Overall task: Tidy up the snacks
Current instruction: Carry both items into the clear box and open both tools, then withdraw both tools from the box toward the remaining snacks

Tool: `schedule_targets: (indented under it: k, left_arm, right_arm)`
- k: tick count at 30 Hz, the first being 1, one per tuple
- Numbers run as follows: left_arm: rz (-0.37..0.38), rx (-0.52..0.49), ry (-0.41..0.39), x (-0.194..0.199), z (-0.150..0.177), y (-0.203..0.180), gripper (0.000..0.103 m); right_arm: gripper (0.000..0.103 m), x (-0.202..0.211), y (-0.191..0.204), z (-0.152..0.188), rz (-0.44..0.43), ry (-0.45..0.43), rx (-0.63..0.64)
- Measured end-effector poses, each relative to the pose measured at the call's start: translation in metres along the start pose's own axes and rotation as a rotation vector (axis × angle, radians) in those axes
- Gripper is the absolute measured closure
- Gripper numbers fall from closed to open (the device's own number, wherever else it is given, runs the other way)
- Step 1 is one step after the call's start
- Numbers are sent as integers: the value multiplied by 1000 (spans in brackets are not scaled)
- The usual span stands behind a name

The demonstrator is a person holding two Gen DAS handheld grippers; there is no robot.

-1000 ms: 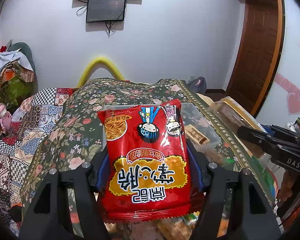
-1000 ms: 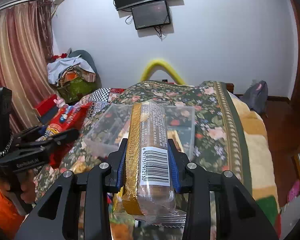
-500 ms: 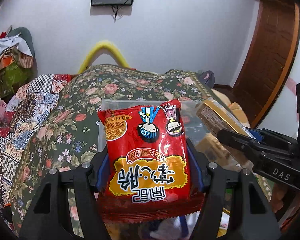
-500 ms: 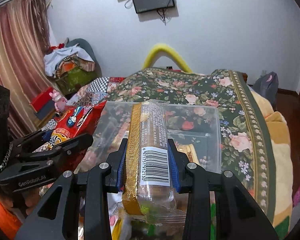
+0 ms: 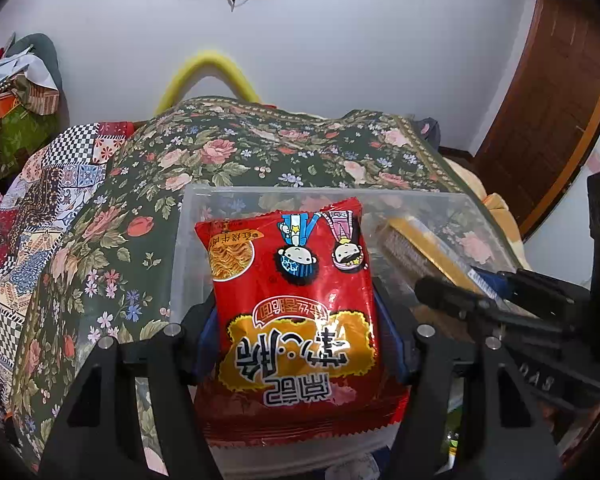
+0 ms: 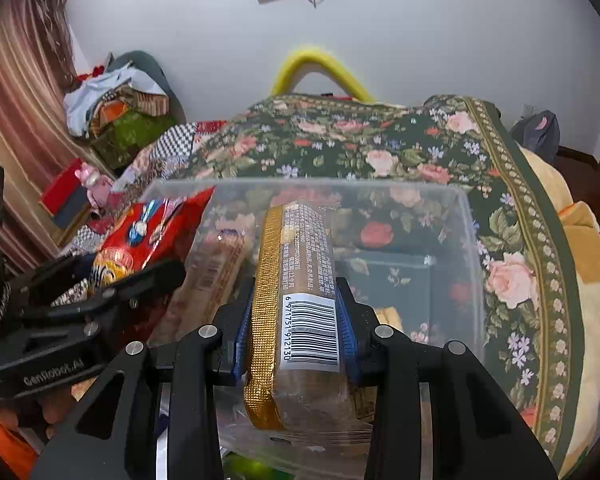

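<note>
A red noodle-snack bag (image 5: 292,264), printed upside down to me, is clamped between the blue pads of my left gripper (image 5: 298,332). It hangs over the near left part of a clear plastic bin (image 5: 188,240). My right gripper (image 6: 296,320) is shut on a long biscuit pack (image 6: 300,264) with a gold strip and a barcode, held above the bin's (image 6: 466,216) middle. Each view shows the other gripper beside it: the right gripper (image 5: 460,292) with the biscuit pack (image 5: 420,248), the left gripper (image 6: 140,276) with the red bag (image 6: 148,232).
The bin sits on a bed under a dark floral blanket (image 5: 260,148). Another wrapped pack (image 6: 216,264) leans inside the bin at its left. Behind are a yellow tube (image 5: 208,68), a clothes pile (image 6: 116,112), a brown door (image 5: 540,100) and a wall screen.
Both grippers have come forward and down with their packs held fast. The bin has grown large in both views, and the packs now hang over its opening.
</note>
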State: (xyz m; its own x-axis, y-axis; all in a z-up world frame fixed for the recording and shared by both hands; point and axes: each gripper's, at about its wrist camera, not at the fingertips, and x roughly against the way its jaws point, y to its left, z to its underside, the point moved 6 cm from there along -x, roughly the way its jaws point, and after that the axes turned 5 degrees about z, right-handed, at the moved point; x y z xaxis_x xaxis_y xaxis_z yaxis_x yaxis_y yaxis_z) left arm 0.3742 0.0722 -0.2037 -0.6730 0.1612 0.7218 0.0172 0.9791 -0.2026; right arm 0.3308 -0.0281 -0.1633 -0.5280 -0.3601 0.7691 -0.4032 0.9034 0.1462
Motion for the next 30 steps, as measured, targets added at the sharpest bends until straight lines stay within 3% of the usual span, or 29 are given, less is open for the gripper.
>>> schedule_targets:
  k: [9, 20, 30]
  left_arm:
    - [8, -12, -2, 8, 3, -3, 37]
    - [4, -17, -98, 86, 2, 1, 37]
    - [-43, -46, -66, 126, 41, 16, 36]
  right_arm:
    - [66, 18, 3, -2, 42, -49, 58]
    - [65, 74, -6, 0, 43, -125, 74]
    - [57, 116, -16, 23, 82, -156, 92]
